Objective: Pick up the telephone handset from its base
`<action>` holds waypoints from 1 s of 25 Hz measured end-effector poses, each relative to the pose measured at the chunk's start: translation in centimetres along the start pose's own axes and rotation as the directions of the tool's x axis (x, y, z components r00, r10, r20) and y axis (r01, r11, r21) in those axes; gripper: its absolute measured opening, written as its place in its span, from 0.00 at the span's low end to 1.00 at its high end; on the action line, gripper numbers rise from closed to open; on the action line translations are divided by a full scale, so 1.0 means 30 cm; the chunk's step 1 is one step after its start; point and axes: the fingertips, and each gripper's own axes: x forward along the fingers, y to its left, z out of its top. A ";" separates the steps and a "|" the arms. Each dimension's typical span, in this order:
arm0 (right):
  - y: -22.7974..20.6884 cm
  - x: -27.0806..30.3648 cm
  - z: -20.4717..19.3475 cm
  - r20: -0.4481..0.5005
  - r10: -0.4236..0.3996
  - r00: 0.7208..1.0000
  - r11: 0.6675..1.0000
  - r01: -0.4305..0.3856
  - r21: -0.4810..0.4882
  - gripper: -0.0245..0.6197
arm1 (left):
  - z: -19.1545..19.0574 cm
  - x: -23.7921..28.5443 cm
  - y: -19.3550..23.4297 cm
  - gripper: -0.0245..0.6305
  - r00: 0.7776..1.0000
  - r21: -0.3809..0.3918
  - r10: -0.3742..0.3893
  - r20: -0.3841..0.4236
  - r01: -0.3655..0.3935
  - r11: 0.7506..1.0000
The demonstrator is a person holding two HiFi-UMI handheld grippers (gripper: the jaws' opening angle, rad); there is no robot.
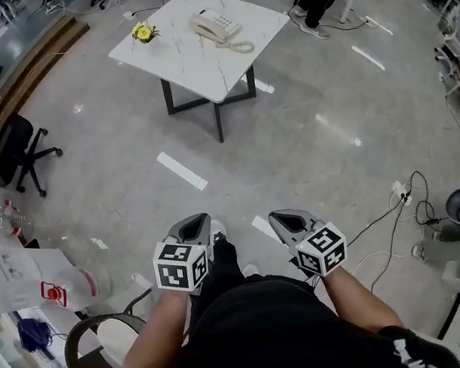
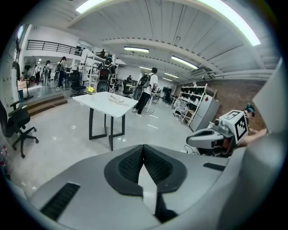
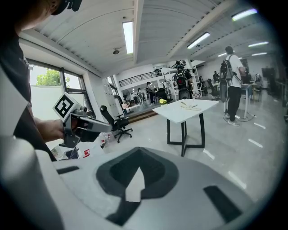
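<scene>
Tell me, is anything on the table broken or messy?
Nothing stands out. The phone sits flat on the table, its cord curled beside it, and the flowers stand at one corner.

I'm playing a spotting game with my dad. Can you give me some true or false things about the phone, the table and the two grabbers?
1. The telephone sits on the white table. True.
2. The right gripper holds the handset. False: it is shut on nothing, and the handset lies on the telephone.
3. Yellow flowers stand on the table too. True.
4. The left gripper touches the table. False: it is far from it, close to the person, with bare floor between.
5. The left gripper's jaws are wide apart. False: they are together, with nothing between them.
</scene>
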 end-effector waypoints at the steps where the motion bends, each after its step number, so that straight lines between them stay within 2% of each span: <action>1: -0.011 0.014 0.018 0.000 0.000 1.000 1.000 0.000 -0.001 0.04 | 0.015 0.012 0.013 0.04 1.000 0.000 -0.002 -0.002 0.002 1.000; 15: -0.180 0.261 0.330 0.022 -0.057 0.998 0.998 0.058 -0.024 0.04 | 0.362 0.181 0.262 0.04 0.998 0.045 -0.048 0.040 0.046 0.998; 25: -0.231 0.472 0.480 0.029 -0.101 0.994 0.995 0.101 -0.015 0.04 | 0.524 0.259 0.489 0.04 0.995 0.067 -0.081 0.062 0.077 0.995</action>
